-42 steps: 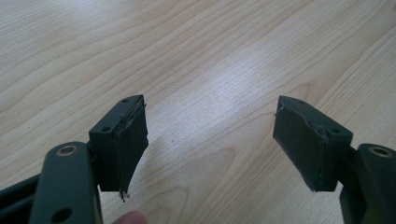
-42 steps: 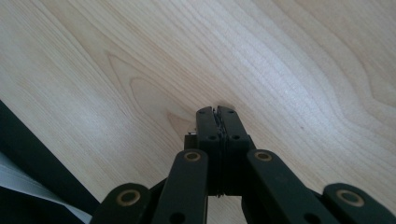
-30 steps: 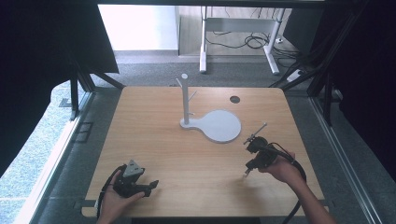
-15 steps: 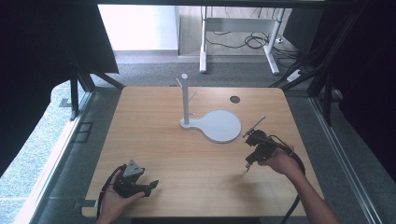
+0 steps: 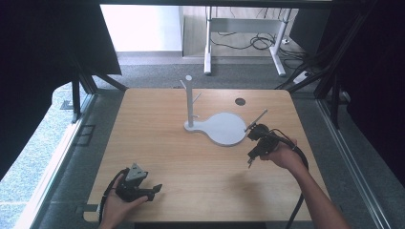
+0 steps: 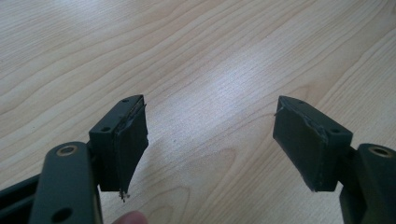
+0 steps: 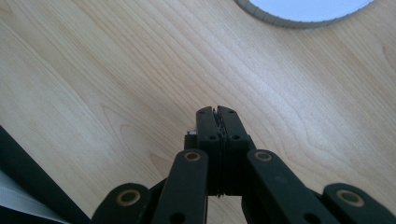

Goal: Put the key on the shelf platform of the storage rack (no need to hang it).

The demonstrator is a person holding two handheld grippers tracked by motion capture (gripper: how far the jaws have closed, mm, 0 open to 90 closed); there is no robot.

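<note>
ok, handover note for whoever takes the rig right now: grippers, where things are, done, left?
Left gripper: open, empty, low over the table at its near left corner.
Right gripper: shut, nothing visible between its jaws, just off the near right edge of the white stand's base.
White stand: upright mid-table, pegs bare.
Done: nothing placed on the stand or base that I can see.
Left: probably any work with the stand; no other loose item shows on the table.

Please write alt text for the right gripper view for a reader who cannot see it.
The right gripper points its two black jaws, pressed shut with nothing between them, over a light wooden table. The curved edge of a white stand base shows at the top.
</note>
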